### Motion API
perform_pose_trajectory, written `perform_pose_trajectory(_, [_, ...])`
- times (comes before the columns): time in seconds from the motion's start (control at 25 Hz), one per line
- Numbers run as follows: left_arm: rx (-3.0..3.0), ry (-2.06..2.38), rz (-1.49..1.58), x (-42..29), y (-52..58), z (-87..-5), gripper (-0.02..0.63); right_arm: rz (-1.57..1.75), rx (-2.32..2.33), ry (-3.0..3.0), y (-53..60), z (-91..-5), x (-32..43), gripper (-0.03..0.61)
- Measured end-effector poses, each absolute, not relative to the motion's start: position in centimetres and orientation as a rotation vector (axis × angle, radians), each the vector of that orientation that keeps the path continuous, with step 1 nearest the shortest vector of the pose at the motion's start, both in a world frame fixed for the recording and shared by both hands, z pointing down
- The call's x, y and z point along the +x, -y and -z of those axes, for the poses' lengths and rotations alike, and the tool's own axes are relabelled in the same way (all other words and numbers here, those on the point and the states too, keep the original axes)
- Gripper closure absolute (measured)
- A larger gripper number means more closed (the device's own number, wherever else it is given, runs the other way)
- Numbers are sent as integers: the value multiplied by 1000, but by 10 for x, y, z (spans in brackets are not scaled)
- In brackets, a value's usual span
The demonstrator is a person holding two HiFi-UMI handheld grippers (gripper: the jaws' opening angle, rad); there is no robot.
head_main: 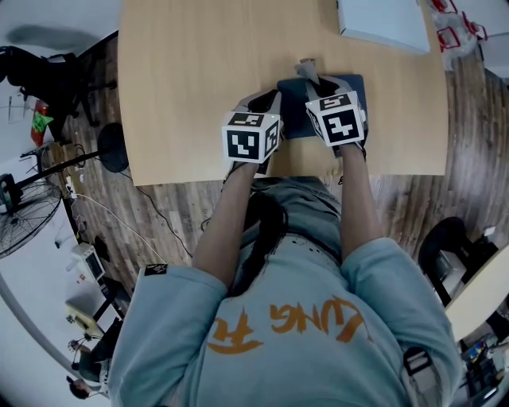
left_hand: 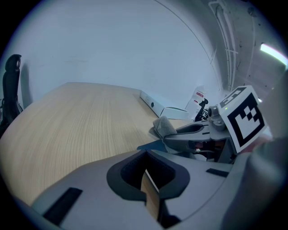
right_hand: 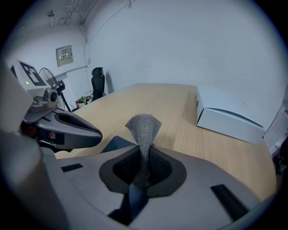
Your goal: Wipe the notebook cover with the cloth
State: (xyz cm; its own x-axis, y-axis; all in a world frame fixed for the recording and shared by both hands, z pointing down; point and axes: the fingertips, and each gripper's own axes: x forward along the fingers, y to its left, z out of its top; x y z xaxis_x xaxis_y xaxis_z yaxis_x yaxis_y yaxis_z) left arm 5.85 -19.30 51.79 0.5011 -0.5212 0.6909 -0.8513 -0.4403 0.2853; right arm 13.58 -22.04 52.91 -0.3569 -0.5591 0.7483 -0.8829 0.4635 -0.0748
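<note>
Near edge of the table [head_main: 199,79]: I hold two grippers side by side at the one dark blue notebook [head_main: 352,84], which lies flat just inside that edge. My left gripper [left_hand: 147,177] has its jaws pressed together. My right gripper [right_hand: 141,175] pinches the one grey cloth [right_hand: 143,128], whose free end stands up beyond the jaws. Bare wood spreads to the left and ahead. One white box [head_main: 382,24] sits at the far right corner, well apart.
</note>
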Motion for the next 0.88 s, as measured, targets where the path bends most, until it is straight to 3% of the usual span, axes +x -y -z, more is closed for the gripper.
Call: perform_pose_trajectory(0.88, [2179, 1044, -712, 82, 189, -517, 596, -668, 1420, 1934, 218, -529, 197, 548])
